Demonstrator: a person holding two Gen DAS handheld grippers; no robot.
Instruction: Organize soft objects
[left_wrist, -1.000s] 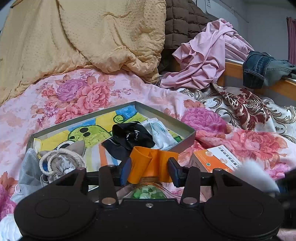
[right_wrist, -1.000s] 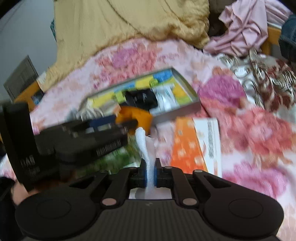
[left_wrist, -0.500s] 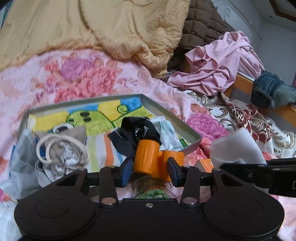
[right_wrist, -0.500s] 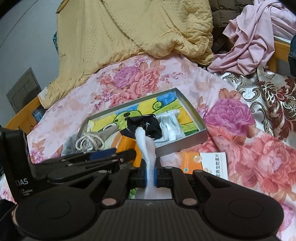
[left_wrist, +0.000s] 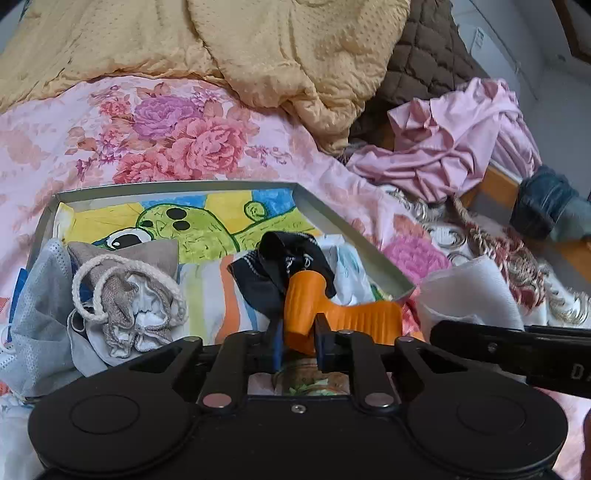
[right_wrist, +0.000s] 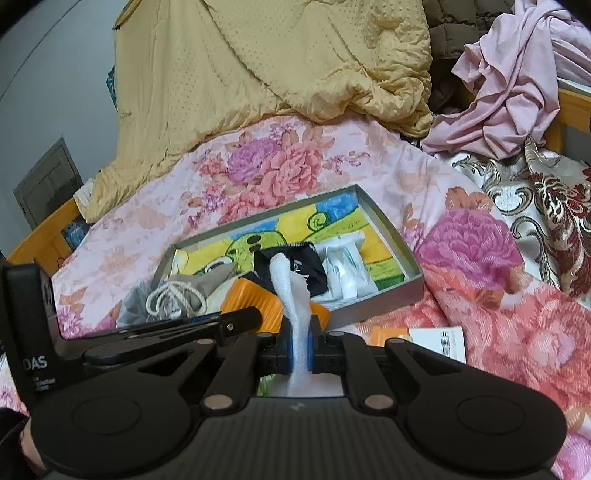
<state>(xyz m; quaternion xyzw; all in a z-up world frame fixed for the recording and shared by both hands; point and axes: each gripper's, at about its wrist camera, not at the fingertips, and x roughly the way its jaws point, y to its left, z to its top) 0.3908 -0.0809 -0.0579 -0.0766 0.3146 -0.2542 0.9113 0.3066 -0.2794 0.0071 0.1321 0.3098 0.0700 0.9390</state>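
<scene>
With the left gripper (left_wrist: 298, 341), whose jaws have just been closing, pinching the orange ribbed piece (left_wrist: 343, 317) and the right gripper (right_wrist: 300, 349) clamping white foam sheet (right_wrist: 291, 295), both hover at the tray's (right_wrist: 384, 306) near edge, likely needing lowering inside.

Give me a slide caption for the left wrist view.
Left gripper jaws, just closing, pinch an orange ribbed piece beside the grey tray of soft items.
</scene>
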